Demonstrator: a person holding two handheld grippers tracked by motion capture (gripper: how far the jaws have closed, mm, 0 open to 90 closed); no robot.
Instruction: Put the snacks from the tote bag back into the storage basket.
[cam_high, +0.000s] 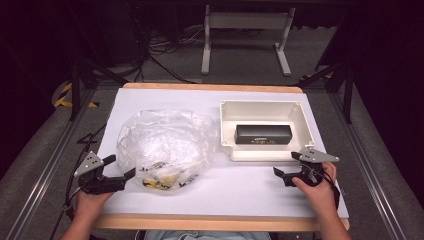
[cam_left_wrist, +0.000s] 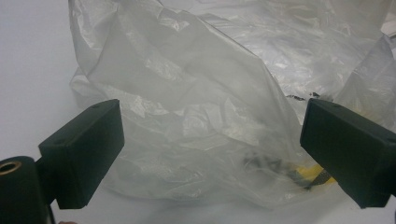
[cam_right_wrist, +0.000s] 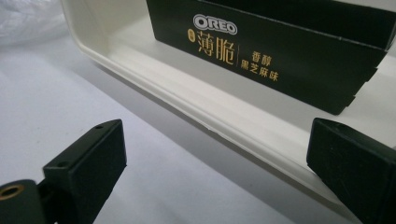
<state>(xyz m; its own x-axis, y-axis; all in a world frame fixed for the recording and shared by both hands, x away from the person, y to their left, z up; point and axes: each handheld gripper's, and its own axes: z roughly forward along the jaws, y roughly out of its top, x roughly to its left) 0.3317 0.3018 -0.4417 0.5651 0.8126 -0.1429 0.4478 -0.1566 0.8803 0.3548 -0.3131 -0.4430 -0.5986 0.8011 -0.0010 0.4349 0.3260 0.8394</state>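
Observation:
A crumpled clear plastic bag (cam_high: 165, 142) lies on the white table sheet, left of centre, with black and yellow print near its front edge (cam_left_wrist: 303, 175). A white plastic tray (cam_high: 227, 125) stands to the right and holds a black Oreo box (cam_high: 263, 134) (cam_right_wrist: 261, 46). My left gripper (cam_high: 120, 167) is open at the bag's front left corner, its jaws wide apart and facing the bag (cam_left_wrist: 196, 116). My right gripper (cam_high: 290, 164) is open just in front of the tray's near rim (cam_right_wrist: 224, 121), with nothing between its jaws.
The white sheet (cam_high: 240, 192) covers a wood-edged table. Bare sheet lies between the two grippers at the front. Beyond the table's far edge are cables and the legs of a white stand (cam_high: 245, 40) on the floor.

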